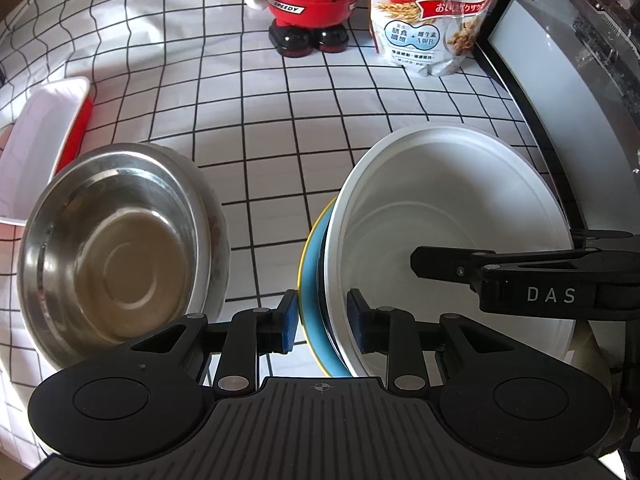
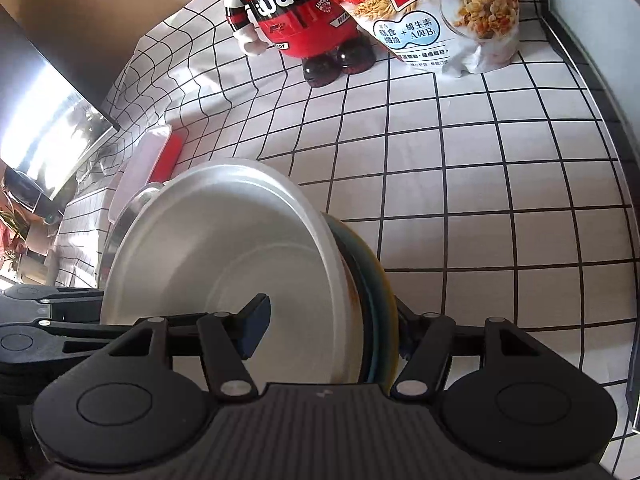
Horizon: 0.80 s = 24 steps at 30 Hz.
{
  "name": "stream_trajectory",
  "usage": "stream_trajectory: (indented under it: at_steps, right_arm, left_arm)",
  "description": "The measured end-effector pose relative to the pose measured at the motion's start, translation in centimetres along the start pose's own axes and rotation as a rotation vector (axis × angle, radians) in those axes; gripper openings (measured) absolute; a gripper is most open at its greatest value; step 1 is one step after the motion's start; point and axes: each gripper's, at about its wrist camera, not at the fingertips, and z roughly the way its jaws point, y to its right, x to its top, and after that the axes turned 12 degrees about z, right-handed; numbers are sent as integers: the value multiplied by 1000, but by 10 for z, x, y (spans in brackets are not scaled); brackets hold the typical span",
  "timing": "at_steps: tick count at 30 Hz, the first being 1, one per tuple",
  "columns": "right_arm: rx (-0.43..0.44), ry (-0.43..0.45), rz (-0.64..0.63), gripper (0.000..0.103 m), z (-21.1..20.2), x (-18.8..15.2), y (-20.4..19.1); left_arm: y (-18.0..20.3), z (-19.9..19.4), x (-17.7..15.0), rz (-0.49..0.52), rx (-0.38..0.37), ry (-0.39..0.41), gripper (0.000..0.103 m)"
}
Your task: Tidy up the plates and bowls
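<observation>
stack: a white bowl nested on a blue plate with a yellow rim, both tipped up on edge above the grid-patterned tablecloth, gripped from two sides
left gripper: clenched over the rims of the white bowl and the plate together, one blue pad outside the plate, the other inside the bowl
right gripper: its inner pad lies inside the white bowl; the outer finger is behind the plate's edge, so it looks like a grasp on the same stack, though the outer contact is hidden
neighbours: a steel bowl sits just beside the stack, with a red-and-white tray beyond it; a red figurine and a cereal bag stand well apart at the back
risk, slip: the bowl is smooth and steeply tilted, so if either grip loosens it could slide off the plate
risk, twist: two hands on one rigid stack may pull against each other and pry bowl and plate apart
risk, knock: swinging the stack sideways could strike the steel bowl
left view only: the steel bowl's whole interior, and both left pads on the rims
right view only: the plate's layered dark and yellow edge behind the bowl, with the steel bowl nearly hidden
</observation>
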Motion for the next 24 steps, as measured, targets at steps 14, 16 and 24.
stream_trajectory:
  at_steps: [14, 16, 24]
  right_arm:
    - [19, -28, 57, 51, 5, -1, 15]
    - [21, -25, 56, 51, 4, -1, 15]
    - [32, -2, 70, 51, -2, -14, 24]
  left_arm:
    - [-9, 2, 12, 73, -41, -31, 43]
    - [-9, 7, 14, 96, -34, -46, 44]
    - [4, 15, 19, 175, -50, -71, 48]
